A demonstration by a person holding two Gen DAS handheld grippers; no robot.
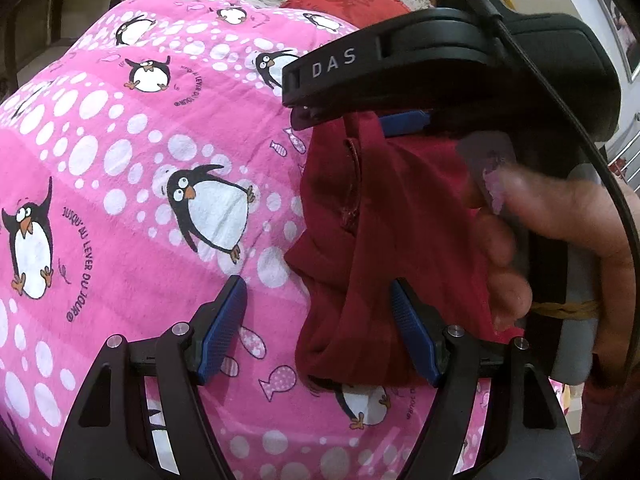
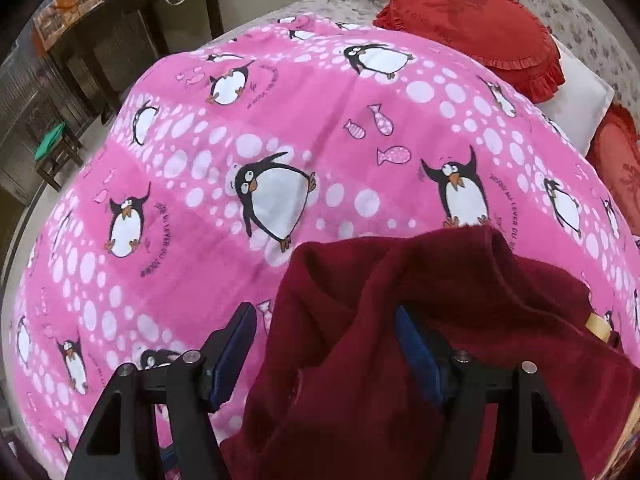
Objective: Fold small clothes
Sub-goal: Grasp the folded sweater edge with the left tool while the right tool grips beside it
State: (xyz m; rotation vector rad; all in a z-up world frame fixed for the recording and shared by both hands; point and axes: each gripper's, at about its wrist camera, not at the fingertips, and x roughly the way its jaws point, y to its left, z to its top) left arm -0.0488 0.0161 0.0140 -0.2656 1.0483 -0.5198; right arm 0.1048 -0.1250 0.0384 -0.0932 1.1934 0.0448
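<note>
Left wrist view: the right gripper (image 1: 340,116) enters from upper right, black with "DAS" lettering, its blue-padded jaws clenched on the top edge of a dark red garment (image 1: 384,248). The person's hand (image 1: 560,248), blurred, wraps the gripper handle. This grip is seen in no other view. The garment hangs down from the right gripper in vertical folds, long axis roughly top to bottom, with a stitched seam running down its upper part. Its lower end lies just above the pink blanket (image 1: 120,184).

The left gripper (image 1: 316,320) has its jaws released, spread wide; the hanging garment lies between them, against the right-hand blue pad (image 1: 412,332), clear of the other.

Right wrist view: the garment (image 2: 400,340) drapes over the right gripper (image 2: 324,344), covering one blue pad partly. Whether these jaws are closed cannot be told from this view alone. The cloth appears soft and fleecy, matte, bunched in thick folds. A tan tag (image 2: 598,326) shows at its right edge.

This view alone shows the bed widely: the blanket (image 2: 320,140), printed with penguins, fish and white dots, a red frilled heart cushion (image 2: 472,28), a white pillow (image 2: 580,104) and a floral sheet (image 2: 560,4). A dark table (image 2: 120,32) stands beyond.
</note>
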